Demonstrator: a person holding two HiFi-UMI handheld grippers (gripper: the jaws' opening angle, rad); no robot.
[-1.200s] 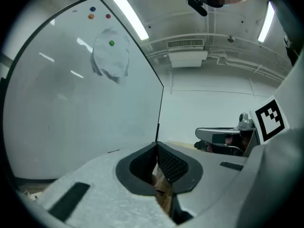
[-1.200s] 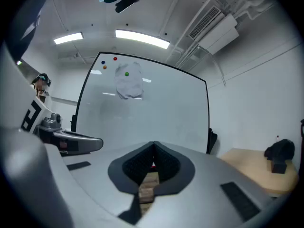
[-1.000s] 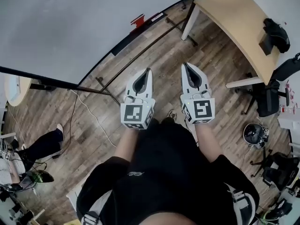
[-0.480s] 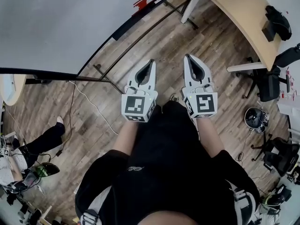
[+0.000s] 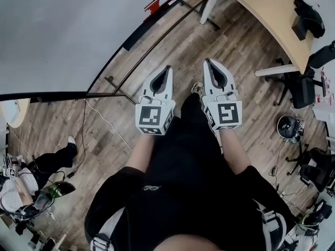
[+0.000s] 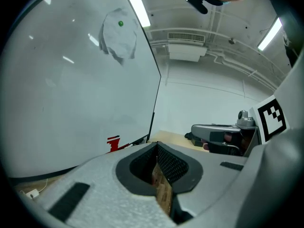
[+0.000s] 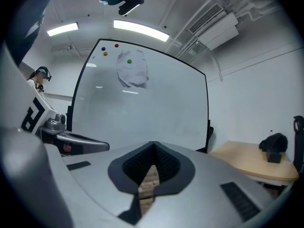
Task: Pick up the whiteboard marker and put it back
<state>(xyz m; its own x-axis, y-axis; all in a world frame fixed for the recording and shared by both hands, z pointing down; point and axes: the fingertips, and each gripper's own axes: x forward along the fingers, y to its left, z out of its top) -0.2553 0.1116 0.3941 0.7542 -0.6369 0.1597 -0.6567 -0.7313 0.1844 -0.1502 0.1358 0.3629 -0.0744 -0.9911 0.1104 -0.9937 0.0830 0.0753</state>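
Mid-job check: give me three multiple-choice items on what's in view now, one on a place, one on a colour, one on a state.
1. Where does the black bag lie?
A. on the floor
B. on the tan table
C. on a chair

2. What colour is the magnet pinning the sheet to the whiteboard?
A. green
B. blue
C. black

3. How do the left gripper and right gripper stand?
A. both open
B. left shut on a marker
C. both shut, empty

Answers: B, the bag sits on the tabletop; A, a green dot sits at the sheet's top; C, each gripper view shows the jaw tips meeting with nothing between them.
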